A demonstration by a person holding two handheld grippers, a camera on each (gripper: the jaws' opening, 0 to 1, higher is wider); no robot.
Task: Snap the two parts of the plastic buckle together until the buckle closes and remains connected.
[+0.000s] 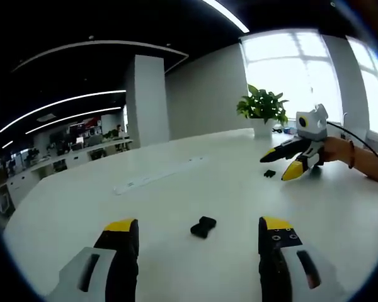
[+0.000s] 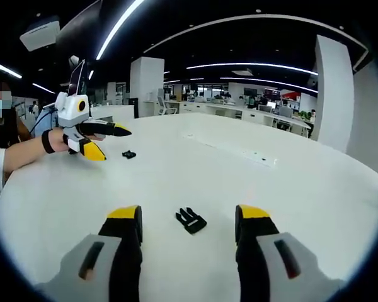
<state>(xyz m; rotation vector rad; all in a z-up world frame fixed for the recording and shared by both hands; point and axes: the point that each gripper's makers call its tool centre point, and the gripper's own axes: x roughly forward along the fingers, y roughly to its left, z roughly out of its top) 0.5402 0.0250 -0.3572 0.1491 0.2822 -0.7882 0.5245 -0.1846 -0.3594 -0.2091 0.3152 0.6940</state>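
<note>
— So, which step?
— Pickup. Both grippers spread, empty: left gripper (image 1: 199, 236) faces the socket half (image 1: 203, 226) at twelve o'clock on the table (image 1: 176, 189); right gripper (image 2: 188, 223) the pronged half (image 2: 191, 220) (probably).
— Next?
— Close on each.

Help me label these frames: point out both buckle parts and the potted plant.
Socket buckle part (image 1: 203, 226), left gripper view: middle of its black body.
Pronged buckle part (image 2: 191, 220), right gripper view: middle, just behind the prongs.
Potted plant (image 1: 263, 104), left gripper view: middle of the leaves.
</note>
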